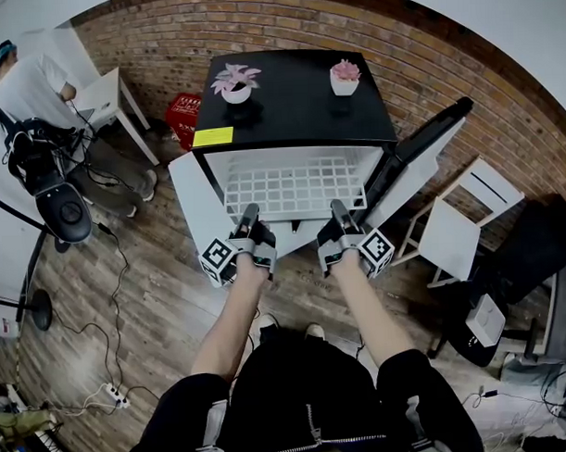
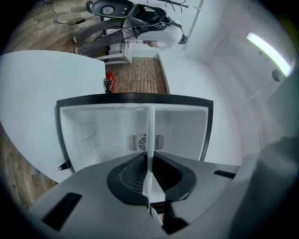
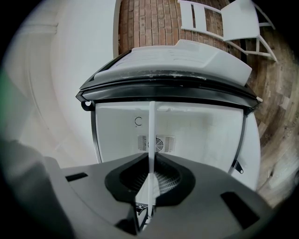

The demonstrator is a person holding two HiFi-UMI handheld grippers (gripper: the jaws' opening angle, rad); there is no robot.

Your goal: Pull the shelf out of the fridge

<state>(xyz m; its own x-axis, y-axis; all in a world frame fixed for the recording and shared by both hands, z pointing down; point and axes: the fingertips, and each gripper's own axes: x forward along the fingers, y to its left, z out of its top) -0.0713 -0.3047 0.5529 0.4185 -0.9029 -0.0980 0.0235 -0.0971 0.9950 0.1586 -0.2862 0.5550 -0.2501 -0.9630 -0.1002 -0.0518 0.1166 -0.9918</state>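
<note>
- Nearest the lens, two forearms [image 1: 232, 317] stretched forward above black clothing, one tool in each hand.
- At the left, clamped down narrow with the left gripper [image 1: 250, 212] on the front edge of the white wire-grid shelf [image 1: 291, 185]; in the left gripper view, seen edge-on as a thin white strip pinched between the dark pads.
- In the middle, lying level inside the white cavity of the small black-topped fridge [image 1: 298, 113], front edge about at the mouth; hardly drawn out yet, by the look of it.
- Up on that black top, from left to right: a yellow rectangular label [image 1: 213, 137], then two white pots of pink plants [image 1: 235, 86].
- At the right, gripped the same way by the right gripper [image 1: 339, 209]: jaws nearly together, thin grid edge held between them.
- Farther right, swung wide and out of the path: the black fridge door [image 1: 433, 132].
- Likely step: grip made on both sides, pull about to run.
- Called for next: drawing both hands straight back together, keeping the grid level so as not to jam against the cavity walls or rock the pots.
</note>
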